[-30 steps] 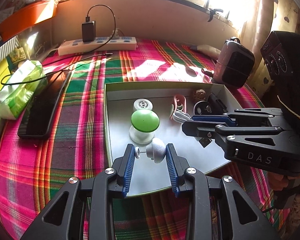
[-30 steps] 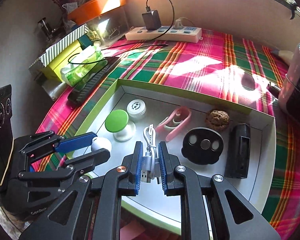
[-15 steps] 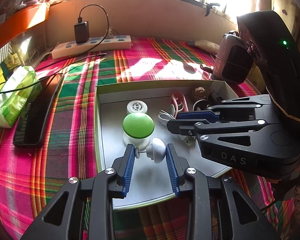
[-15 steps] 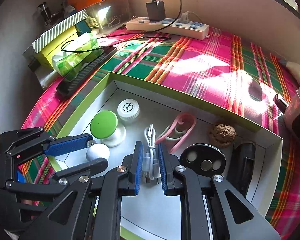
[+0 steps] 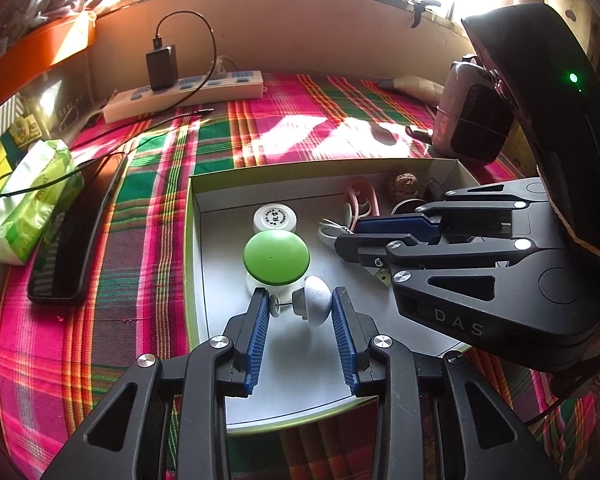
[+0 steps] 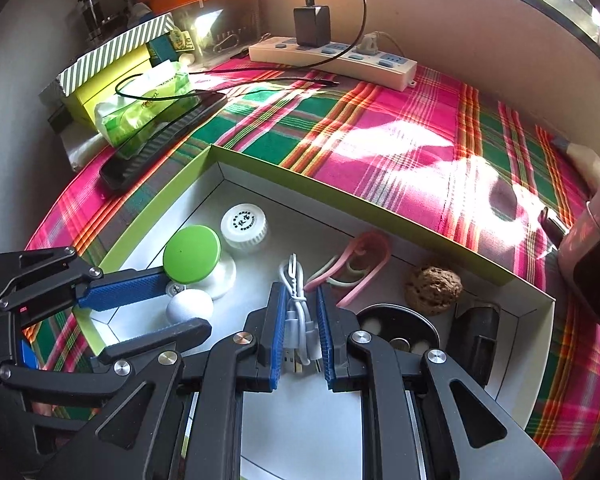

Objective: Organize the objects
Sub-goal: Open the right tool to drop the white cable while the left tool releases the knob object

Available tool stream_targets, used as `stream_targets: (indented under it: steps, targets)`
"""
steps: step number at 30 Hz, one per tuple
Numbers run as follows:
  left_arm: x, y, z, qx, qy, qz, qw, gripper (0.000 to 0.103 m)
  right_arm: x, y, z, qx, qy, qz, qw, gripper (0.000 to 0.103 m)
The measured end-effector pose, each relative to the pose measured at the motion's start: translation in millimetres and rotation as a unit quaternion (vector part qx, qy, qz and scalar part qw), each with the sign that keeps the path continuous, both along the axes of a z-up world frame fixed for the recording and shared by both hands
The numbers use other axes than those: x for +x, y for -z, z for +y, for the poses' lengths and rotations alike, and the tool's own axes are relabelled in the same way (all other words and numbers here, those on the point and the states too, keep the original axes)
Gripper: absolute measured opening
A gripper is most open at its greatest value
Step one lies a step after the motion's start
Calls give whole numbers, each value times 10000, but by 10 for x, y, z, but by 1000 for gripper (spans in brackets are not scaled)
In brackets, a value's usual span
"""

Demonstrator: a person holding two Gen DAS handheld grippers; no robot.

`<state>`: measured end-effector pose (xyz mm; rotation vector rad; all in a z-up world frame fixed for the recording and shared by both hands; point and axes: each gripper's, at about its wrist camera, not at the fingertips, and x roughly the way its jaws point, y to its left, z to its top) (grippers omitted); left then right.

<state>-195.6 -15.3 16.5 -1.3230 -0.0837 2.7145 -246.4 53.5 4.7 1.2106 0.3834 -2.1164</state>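
Over a shallow box (image 5: 192,240) on the plaid cloth (image 5: 148,216), both grippers work side by side. Seen from the left wrist, the left gripper (image 5: 300,304) has its blue pads closed on a small white knob (image 5: 314,306) with a thin pin and a little disc at its end: the disc touches one pad, the rounded head the other. The knob sits just in front of a green-topped button (image 5: 276,258), which stands on a white base beside a white bottle cap (image 5: 275,218) farther back. The right gripper (image 6: 302,322), in its own view, is nearly closed, its pads clamped on a bundled white cable (image 6: 300,312) whose plug end pokes out between them near the box floor. Just beyond the cable lies a pink clip (image 6: 360,264), then a walnut (image 6: 434,290) against the far wall of the box. A black round case (image 6: 396,328) and a black rectangular block (image 6: 474,336) lie to the right, partly hidden by the gripper. Outside the box, on the cloth, a dark phone (image 5: 74,232) lies next to a green tissue pack (image 5: 32,200), and a power strip (image 5: 184,96) with a black charger (image 5: 162,65) plugged in runs along the wall
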Motion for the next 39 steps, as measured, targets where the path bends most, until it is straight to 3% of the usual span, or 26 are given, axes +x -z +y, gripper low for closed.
stream_targets:
  steps: [21,26,39]
  targets:
    - [6,5,9,-57,15,-38,10000,33,74,-30,-3,-61,-3,2,10000,19]
    - [27,-5,3,-7,3,-29,10000,37,109,-50,25,-129,52,-3,9999,33]
    - [174,-114,12,26,-33,89,10000,39,265,-193,213,-405,365,43,9985,39]
